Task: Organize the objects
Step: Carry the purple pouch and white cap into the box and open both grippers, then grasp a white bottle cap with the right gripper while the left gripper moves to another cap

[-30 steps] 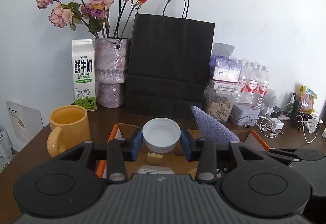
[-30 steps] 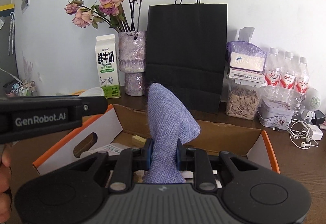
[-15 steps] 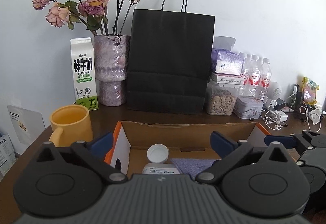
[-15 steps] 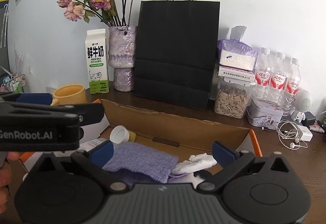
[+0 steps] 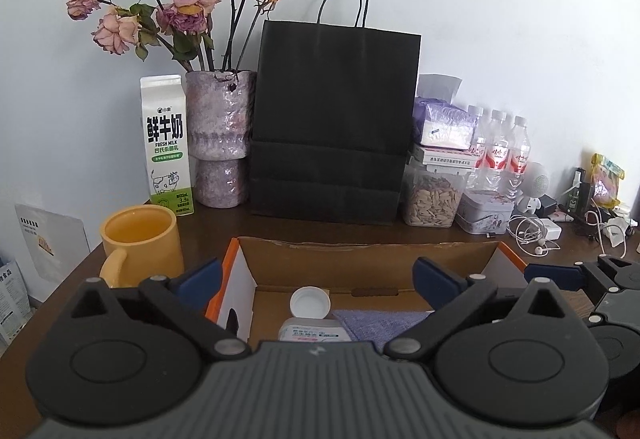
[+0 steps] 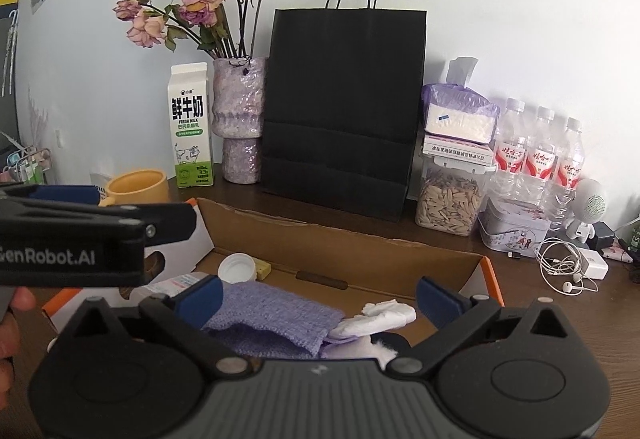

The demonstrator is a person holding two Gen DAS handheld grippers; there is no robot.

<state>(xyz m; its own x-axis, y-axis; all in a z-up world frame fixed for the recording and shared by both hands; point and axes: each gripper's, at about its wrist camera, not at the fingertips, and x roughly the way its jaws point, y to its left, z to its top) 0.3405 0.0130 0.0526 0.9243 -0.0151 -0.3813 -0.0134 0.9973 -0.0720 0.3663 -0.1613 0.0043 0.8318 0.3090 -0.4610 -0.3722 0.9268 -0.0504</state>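
An open cardboard box (image 5: pixel 360 259) with orange edges lies on the brown table. In it lie a white cap (image 5: pixel 310 302), a purple cloth (image 5: pixel 384 323) and a white packet (image 5: pixel 314 331). The right wrist view shows the box (image 6: pixel 360 251), the cap (image 6: pixel 237 268), the cloth (image 6: pixel 272 315), a small yellow block (image 6: pixel 263 268) and white crumpled tissue (image 6: pixel 380 317). My left gripper (image 5: pixel 316 279) is open and empty above the box's near side. My right gripper (image 6: pixel 318 299) is open and empty above the cloth.
A yellow mug (image 5: pixel 140 239) stands left of the box. Behind it stand a milk carton (image 5: pixel 168 143), a vase of dried roses (image 5: pixel 220 135), a black paper bag (image 5: pixel 332 119), a seed jar (image 5: pixel 434 199), a tin (image 5: pixel 484 211), water bottles (image 5: pixel 500 151) and earphone cables (image 5: pixel 532 235).
Both grippers opened. The left let go of the white cap and the right let go of the purple cloth; both now lie in the box. Both grippers drew back slightly.
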